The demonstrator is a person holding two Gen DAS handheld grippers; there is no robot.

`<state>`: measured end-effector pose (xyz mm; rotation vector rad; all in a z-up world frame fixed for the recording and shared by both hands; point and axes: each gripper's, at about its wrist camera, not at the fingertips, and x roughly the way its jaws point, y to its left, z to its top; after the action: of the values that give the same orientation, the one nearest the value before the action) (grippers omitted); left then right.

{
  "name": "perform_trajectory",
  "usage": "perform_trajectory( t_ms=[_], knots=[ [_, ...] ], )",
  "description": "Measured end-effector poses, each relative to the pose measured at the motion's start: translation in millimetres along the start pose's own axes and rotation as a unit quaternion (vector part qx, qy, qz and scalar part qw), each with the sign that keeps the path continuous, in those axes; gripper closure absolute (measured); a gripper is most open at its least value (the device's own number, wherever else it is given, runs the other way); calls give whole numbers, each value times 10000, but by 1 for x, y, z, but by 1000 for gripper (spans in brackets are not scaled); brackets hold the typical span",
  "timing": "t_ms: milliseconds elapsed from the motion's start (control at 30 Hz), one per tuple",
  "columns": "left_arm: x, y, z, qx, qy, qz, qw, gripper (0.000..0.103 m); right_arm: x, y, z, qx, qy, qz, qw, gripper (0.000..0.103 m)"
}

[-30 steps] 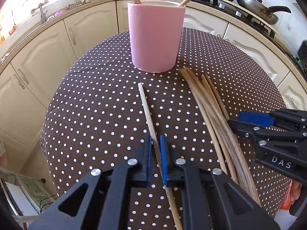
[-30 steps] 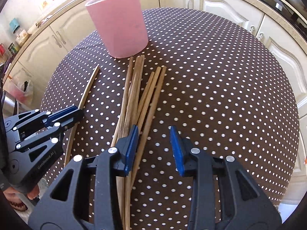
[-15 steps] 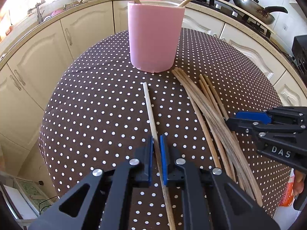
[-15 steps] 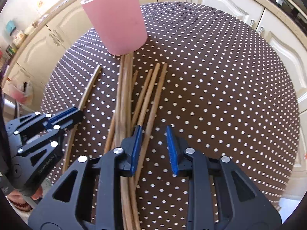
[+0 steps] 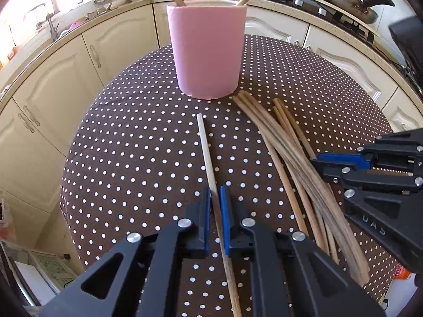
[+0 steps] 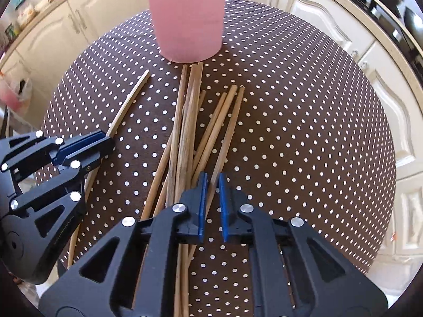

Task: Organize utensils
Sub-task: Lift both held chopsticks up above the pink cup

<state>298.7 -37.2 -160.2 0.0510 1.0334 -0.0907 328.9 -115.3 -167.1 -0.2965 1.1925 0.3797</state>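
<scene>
Pink cup [image 5: 208, 50], brown white-dotted tablecloth [image 5: 137, 142], tan, perhaps wooden, chopsticks [image 6: 185, 137]

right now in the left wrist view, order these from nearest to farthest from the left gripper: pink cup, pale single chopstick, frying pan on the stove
1. The pale single chopstick runs between the fingers of the left gripper, straight ahead.
2. The pink cup stands farther ahead on the dotted tablecloth, past the chopstick's far tip.
3. The frying pan sits on the stove beyond the table, upper right.
</scene>
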Motion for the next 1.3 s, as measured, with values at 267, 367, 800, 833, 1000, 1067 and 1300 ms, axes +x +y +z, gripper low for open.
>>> perform_trajectory(
  t_ms=[267,367,800,833,1000,1067,1300],
  knots=[
    [-2,5,-7,-75,-147,-135,9998,97,0,-5,8,41,11,221,9997,95],
    [-3,10,-8,-122,-195,-207,9995,97,-2,-14,6,53,-71,265,9996,96],
    [-15,25,-15,-370,-678,-532,9956,98,-40,-34,2,140,-1116,317,9931,97],
    [-19,27,-15,-403,-767,-546,9947,98,-46,-37,2,172,-1253,323,9914,97],
    [-42,28,-12,-416,-1249,-563,9897,98,-74,-45,-1,253,-1772,520,9825,97],
    [-52,25,-9,-384,-1447,-559,9872,98,-83,-48,-3,315,-1950,603,9784,97],
    [-78,18,-3,-400,-1928,-570,9788,98,-106,-51,-9,403,-2414,781,9664,97]
  ],
)
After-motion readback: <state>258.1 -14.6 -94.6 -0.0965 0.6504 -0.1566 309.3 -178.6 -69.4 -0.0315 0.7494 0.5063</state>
